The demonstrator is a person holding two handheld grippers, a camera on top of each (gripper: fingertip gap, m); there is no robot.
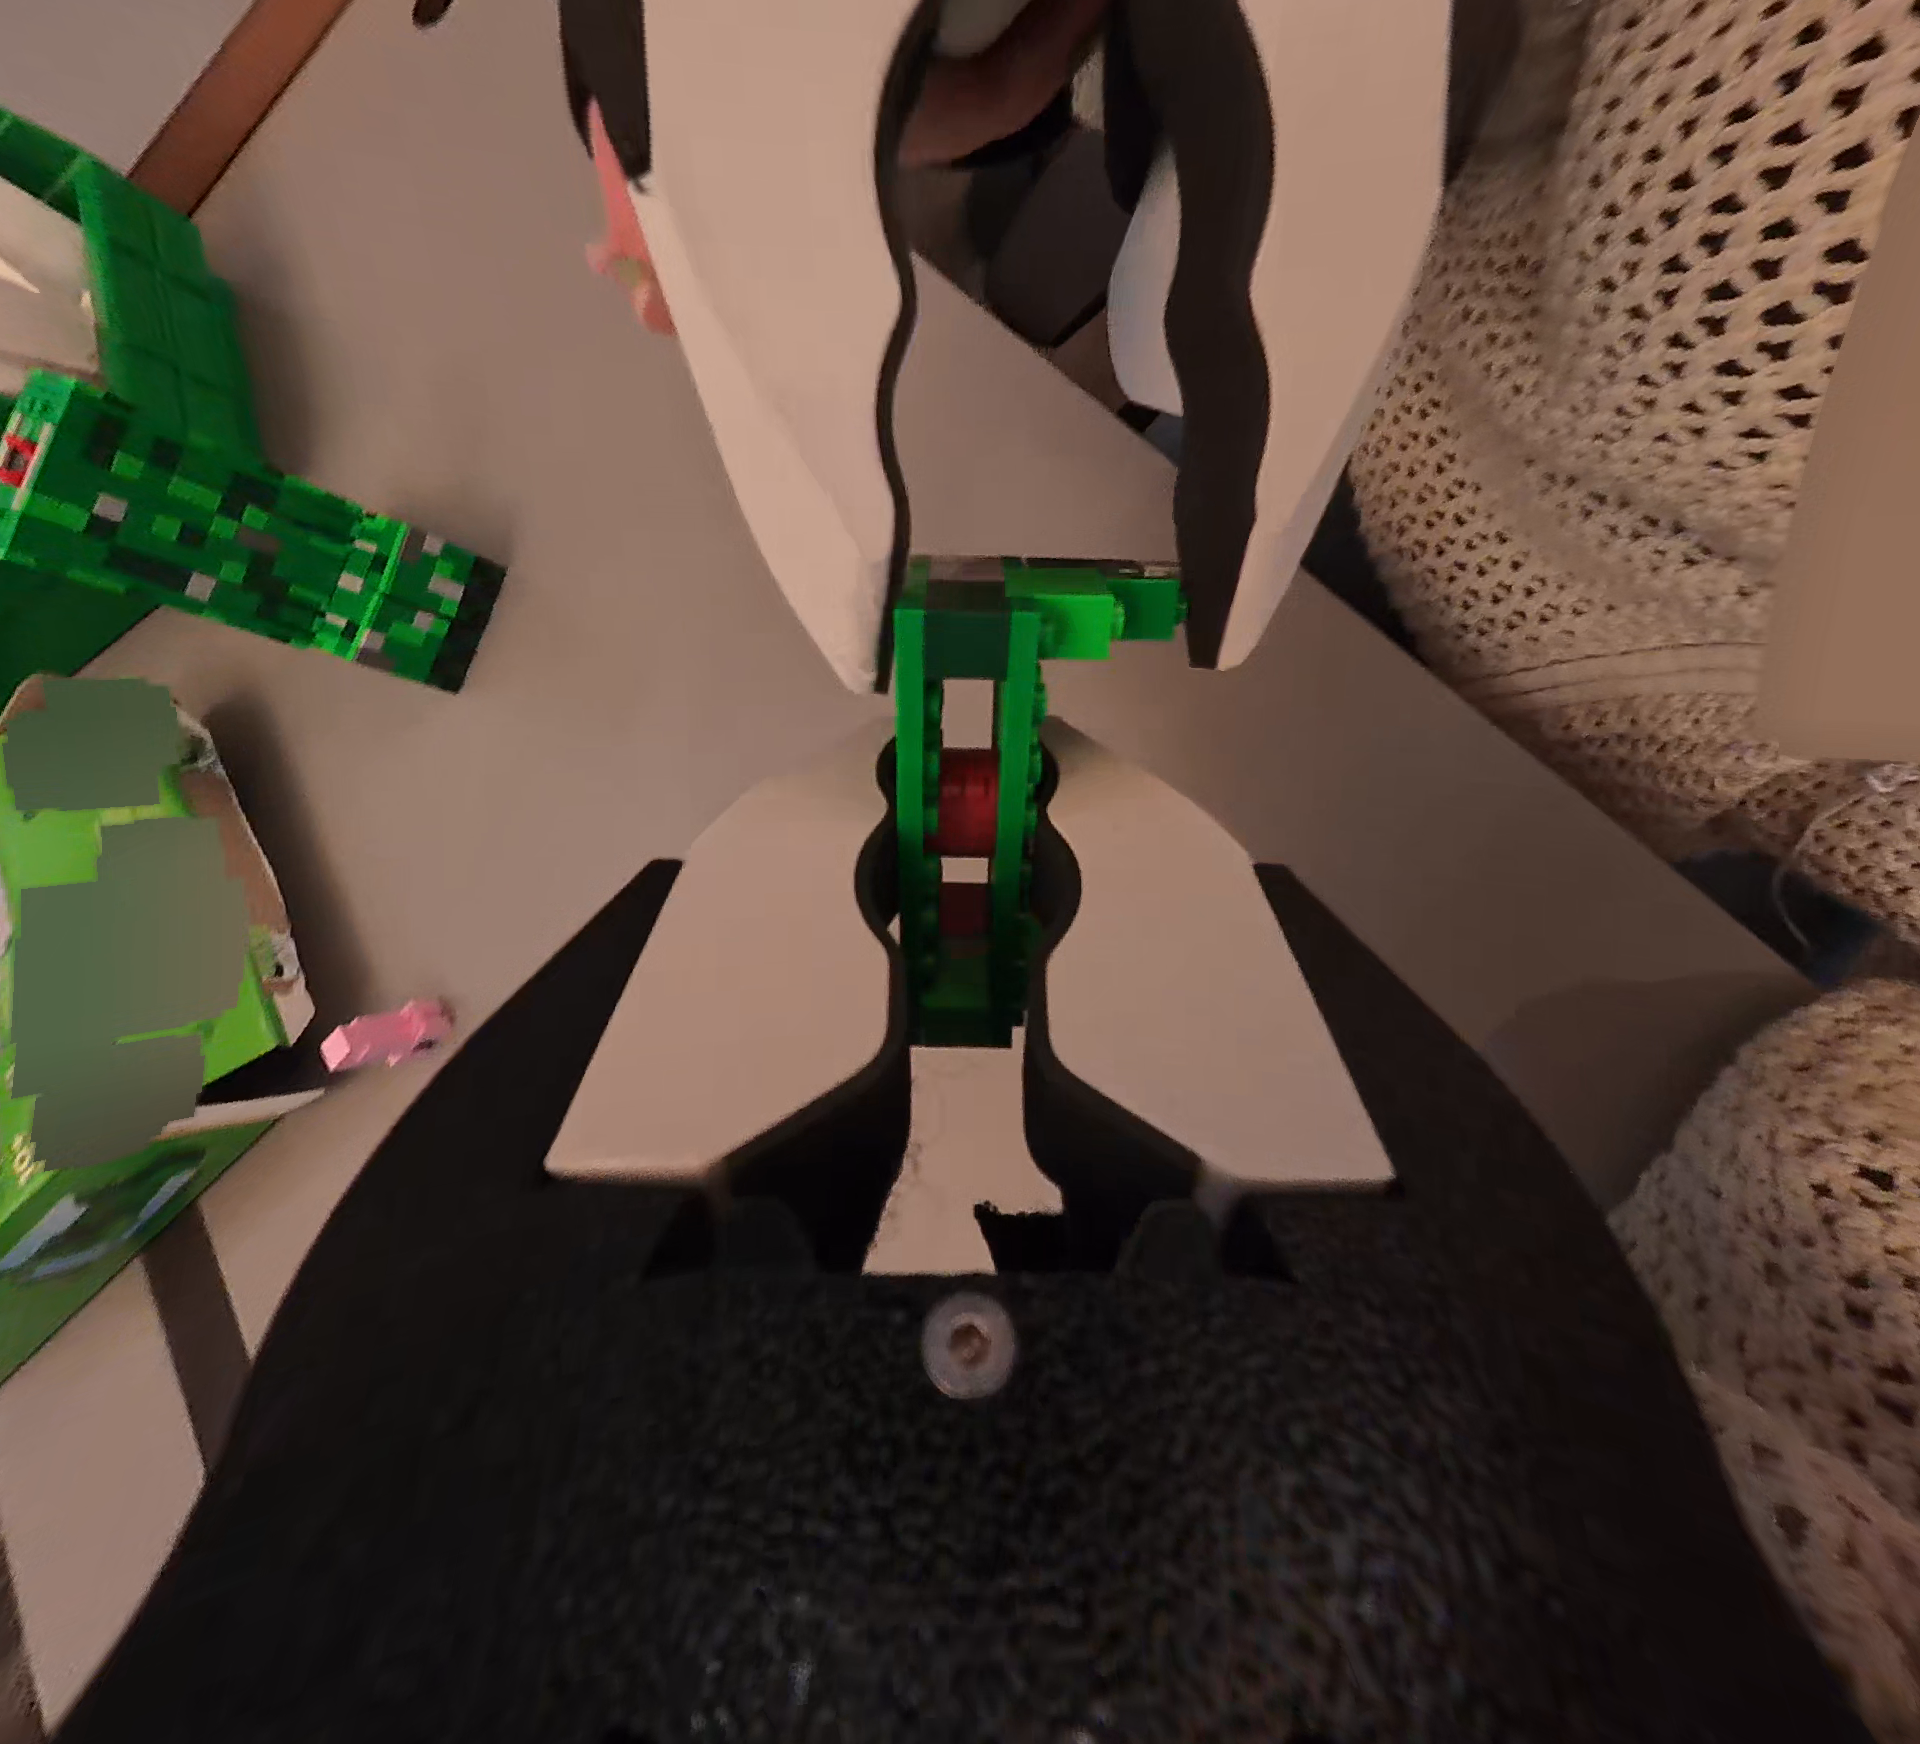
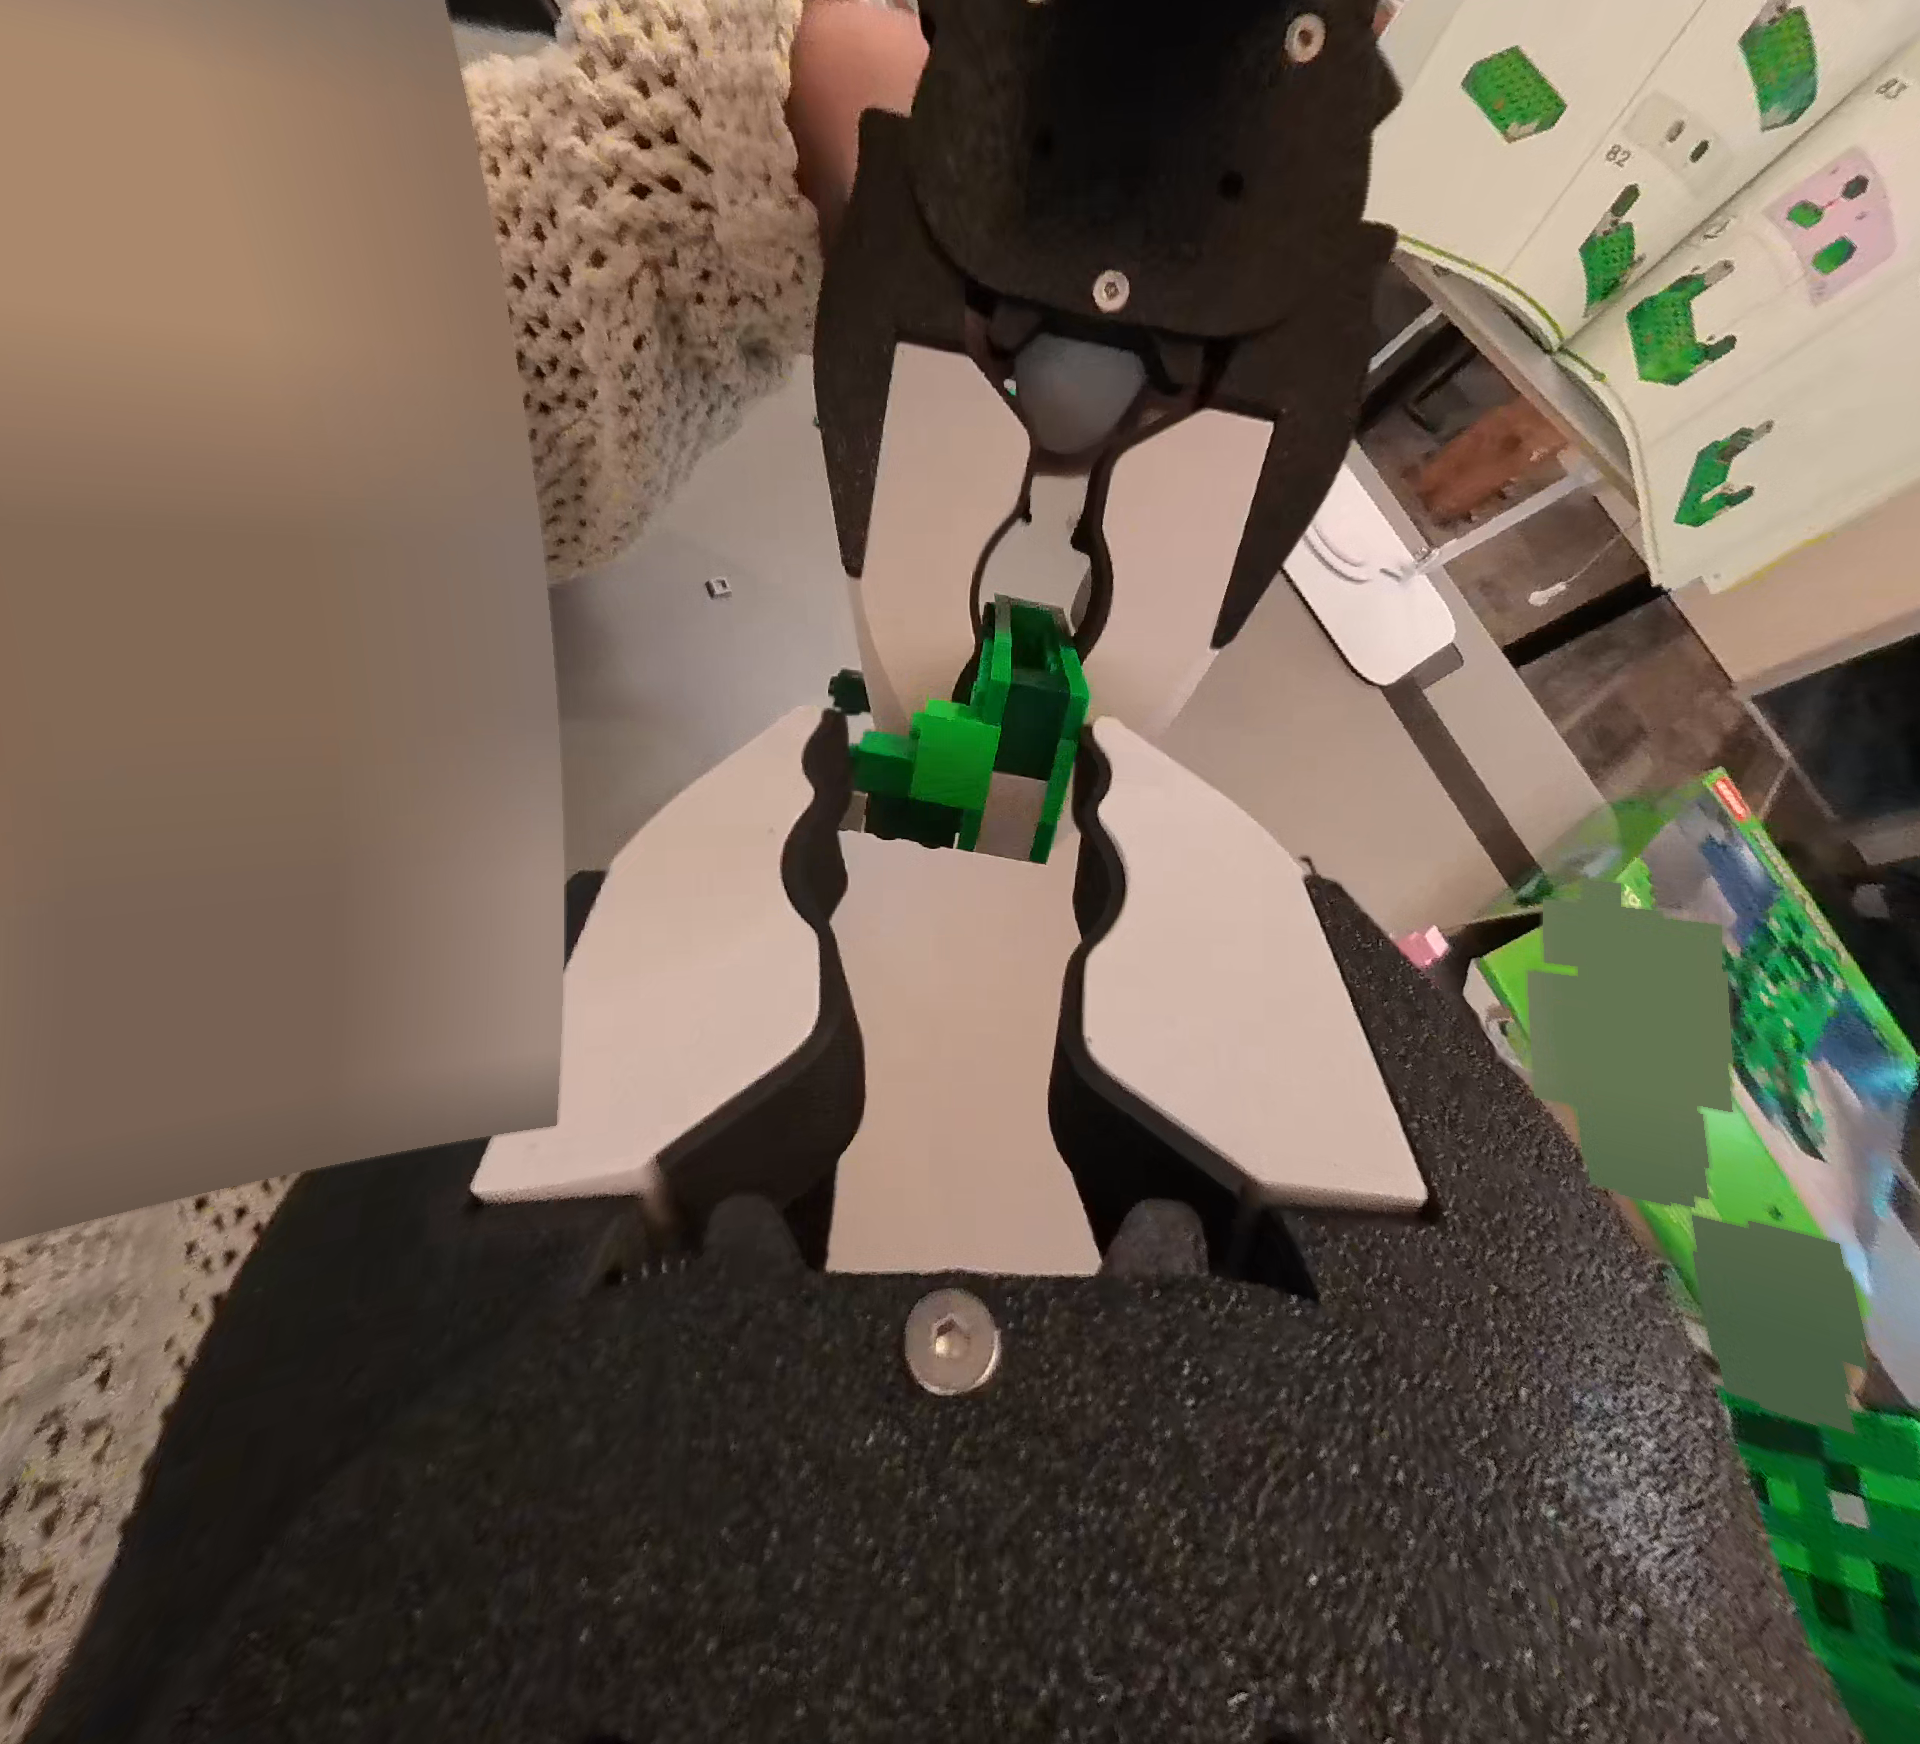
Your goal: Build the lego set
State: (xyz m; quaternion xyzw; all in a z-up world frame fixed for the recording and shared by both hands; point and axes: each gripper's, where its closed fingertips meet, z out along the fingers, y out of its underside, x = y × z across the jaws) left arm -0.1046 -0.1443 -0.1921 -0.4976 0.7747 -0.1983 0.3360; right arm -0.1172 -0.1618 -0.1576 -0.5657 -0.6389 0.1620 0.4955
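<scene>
A narrow green lego assembly (image 1: pixel 914 707) with red pieces inside and a bright green brick (image 1: pixel 1143 608) sticking out at its far end is held in the air between both grippers. My left gripper (image 1: pixel 966 790) is shut on its near part. My right gripper (image 1: pixel 1039 645) comes in from the top, with one finger on the assembly's side and the other on the bright green brick. In the right wrist view the assembly (image 2: pixel 1029 718) sits between my right gripper's (image 2: pixel 956 738) tips, and the left gripper (image 2: pixel 1039 614) holds it from the far side.
A large green pixel-pattern lego model (image 1: pixel 260 541) lies on the white table (image 1: pixel 436 344) at the left, beside the green set box (image 1: pixel 104 1123) and a pink piece (image 1: pixel 384 1040). An open instruction booklet (image 2: pixel 1662 188) stands at the right. Cream knit sleeves (image 1: pixel 1610 344) are close by.
</scene>
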